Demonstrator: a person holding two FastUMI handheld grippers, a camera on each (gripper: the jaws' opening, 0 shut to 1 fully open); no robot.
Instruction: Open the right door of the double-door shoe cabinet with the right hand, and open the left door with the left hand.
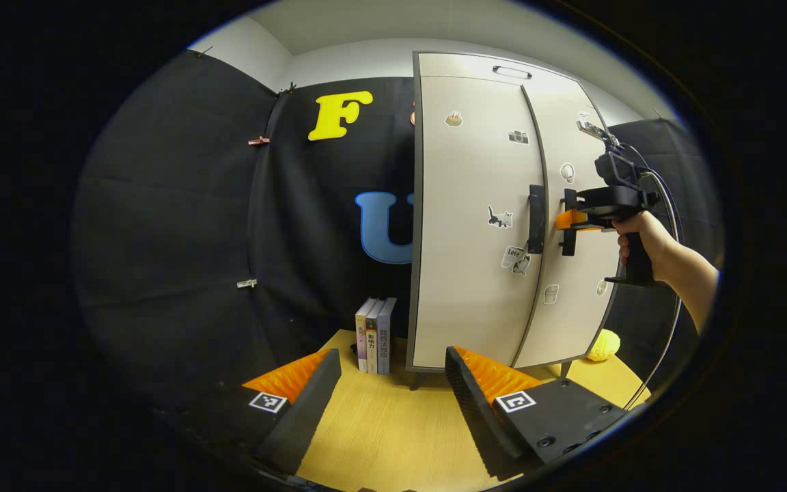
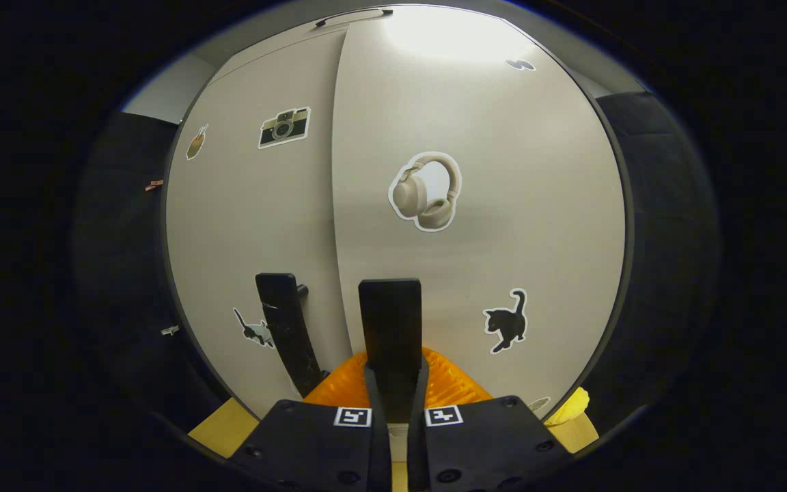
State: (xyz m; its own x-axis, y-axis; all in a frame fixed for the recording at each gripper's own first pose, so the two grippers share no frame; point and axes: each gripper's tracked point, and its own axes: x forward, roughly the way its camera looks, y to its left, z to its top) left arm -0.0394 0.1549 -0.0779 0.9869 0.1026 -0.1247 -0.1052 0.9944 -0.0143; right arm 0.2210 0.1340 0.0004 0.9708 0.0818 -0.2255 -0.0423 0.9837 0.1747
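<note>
Handle (image 2: 391, 321) vertical, betw. jaws

Left tongs (image 1: 393, 403) held low, jaws spread wide apart, nothing between them. Right tongs (image 2: 393, 383) raised level, jaws closed together on the black vertical bar handle (image 2: 391, 321). In the left gripper view, right tongs (image 1: 569, 231) gripped at the pistol grip by a bare hand (image 1: 643, 239), forearm extended.

We see the left gripper (image 1: 393, 389) spread wide above the table (image 1: 393, 430); the right gripper (image 1: 569, 231) sits at the cabinet's right door handle (image 1: 569, 232).
</note>
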